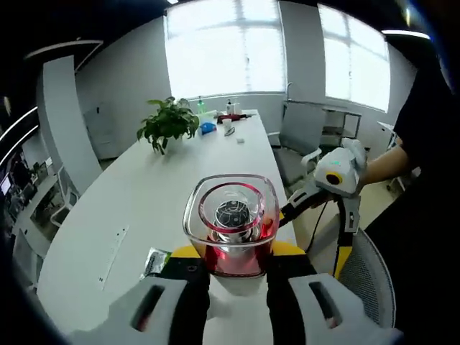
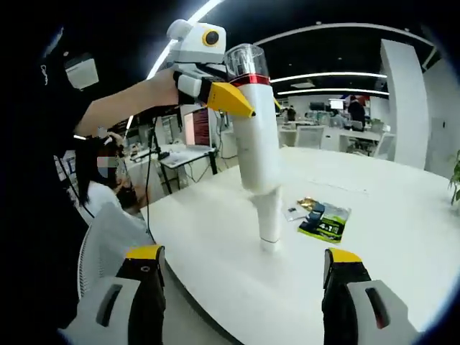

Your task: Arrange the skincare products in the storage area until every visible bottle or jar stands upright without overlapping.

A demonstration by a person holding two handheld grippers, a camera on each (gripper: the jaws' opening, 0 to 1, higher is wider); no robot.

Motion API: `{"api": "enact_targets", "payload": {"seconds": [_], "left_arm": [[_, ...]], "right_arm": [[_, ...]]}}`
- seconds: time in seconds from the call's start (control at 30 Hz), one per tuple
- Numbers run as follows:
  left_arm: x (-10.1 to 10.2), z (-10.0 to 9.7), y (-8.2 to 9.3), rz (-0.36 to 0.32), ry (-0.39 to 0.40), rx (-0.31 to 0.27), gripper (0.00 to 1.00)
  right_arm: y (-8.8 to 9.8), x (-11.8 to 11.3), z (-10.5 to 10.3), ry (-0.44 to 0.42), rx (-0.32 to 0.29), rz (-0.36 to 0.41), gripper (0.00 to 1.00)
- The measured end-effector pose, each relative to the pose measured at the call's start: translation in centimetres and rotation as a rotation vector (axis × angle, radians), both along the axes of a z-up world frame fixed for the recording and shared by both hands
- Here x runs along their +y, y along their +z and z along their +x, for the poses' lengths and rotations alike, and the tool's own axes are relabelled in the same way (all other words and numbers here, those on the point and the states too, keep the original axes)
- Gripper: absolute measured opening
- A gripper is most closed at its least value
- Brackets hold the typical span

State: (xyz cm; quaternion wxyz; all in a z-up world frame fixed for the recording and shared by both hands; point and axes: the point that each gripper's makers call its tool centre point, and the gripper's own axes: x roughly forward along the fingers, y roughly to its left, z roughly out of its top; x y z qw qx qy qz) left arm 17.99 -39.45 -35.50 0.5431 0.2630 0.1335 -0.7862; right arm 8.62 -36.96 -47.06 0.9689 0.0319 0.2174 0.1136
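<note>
White office desk (image 2: 374, 287) stretches far toward bright windows. Left gripper (image 1: 237, 269) clamps the red-collared neck of a tall white bottle (image 2: 257, 151), tilted, base touching the desk beside green sachets (image 2: 325, 219). Right gripper (image 2: 241, 287) hangs wide open, empty.

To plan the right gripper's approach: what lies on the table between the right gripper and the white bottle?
In the right gripper view, only bare white table lies between the open right gripper and the white bottle, held by the left gripper.
</note>
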Motion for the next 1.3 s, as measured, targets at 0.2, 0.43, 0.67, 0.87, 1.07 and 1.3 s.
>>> {"api": "enact_targets", "payload": {"seconds": [0.2, 0.43, 0.67, 0.87, 1.07, 1.3], "left_arm": [[-1.3, 0.8, -2.0, -0.008, 0.011, 0.014, 0.30], [-1.6, 0.8, -5.0, 0.012, 0.011, -0.024, 0.30], [-1.9, 1.7, -7.8, 0.028, 0.014, -0.028, 0.30], [-3.0, 2.3, -9.9, 0.065, -0.001, -0.037, 0.30], [-3.5, 2.1, -11.2, 0.086, -0.015, -0.041, 0.30], [-3.5, 2.6, -12.6, 0.102, -0.009, -0.052, 0.30]], "right_arm": [[-3.1, -1.5, -1.2, -0.100, 0.029, 0.003, 0.98], [-5.8, -1.5, -1.8, -0.147, 0.083, 0.010, 0.99], [-7.1, -1.8, -1.2, -0.194, 0.102, 0.011, 0.94], [-7.0, -1.7, -1.2, -0.204, 0.102, 0.062, 0.90], [-6.8, -2.0, -1.0, -0.234, 0.080, 0.099, 0.89], [-6.8, -2.0, -0.9, -0.238, 0.072, 0.119, 0.88]]}}
